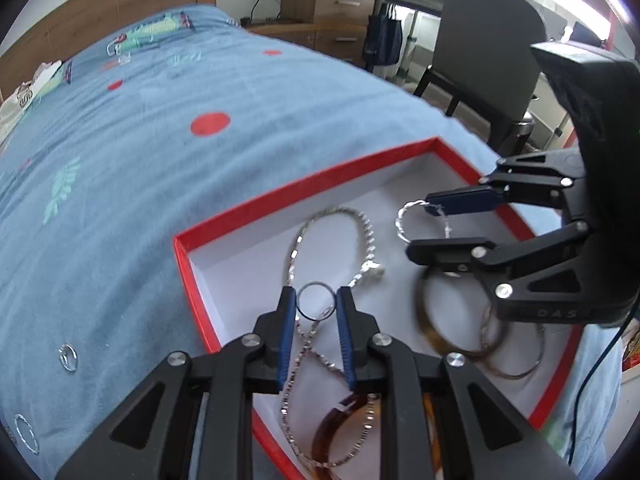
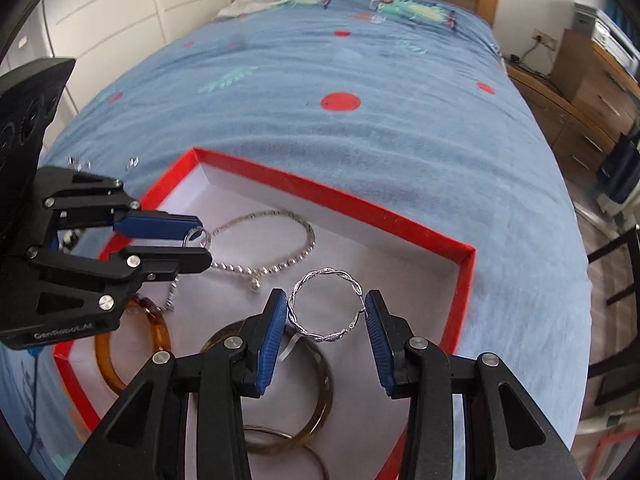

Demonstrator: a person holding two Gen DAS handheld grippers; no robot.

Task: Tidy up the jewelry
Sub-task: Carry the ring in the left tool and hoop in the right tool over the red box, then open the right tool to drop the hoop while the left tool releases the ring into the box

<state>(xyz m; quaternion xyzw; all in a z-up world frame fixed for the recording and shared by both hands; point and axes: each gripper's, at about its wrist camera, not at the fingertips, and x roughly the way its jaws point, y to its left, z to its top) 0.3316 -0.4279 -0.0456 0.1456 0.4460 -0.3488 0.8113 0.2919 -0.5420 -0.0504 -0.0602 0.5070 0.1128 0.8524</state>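
- Bedroom setting: blue bedspread [image 1: 132, 184] with red dots and leaf prints, wooden headboard behind, a dark chair [image 1: 484, 60] and drawers off to one side.
- Red-walled box [image 1: 304, 184] with a white floor sits on the spread; both claws hang over it, pointing steeply down.
- Left gripper [image 1: 316, 304]: blue ribbed pads closed on a small plain ring [image 1: 315, 302], smooth dark metal, held with its hoop facing the camera.
- Right gripper [image 2: 326, 312]: pads closed on a twisted silver band [image 2: 326, 306], rope-like wire, thin, hoop likewise upright between the pads.
- Key relation: the box floor lies straight below both loads, so either drop looks like a short descent; the left claw appears nearer the floor's near corner.
- Already inside: beaded silver chain [image 2: 280, 240], amber translucent bangle [image 2: 132, 344], darker olive bangle [image 2: 316, 392].
- Loose silver rings [image 1: 68, 357] lie on the spread outside the box, still to gather.
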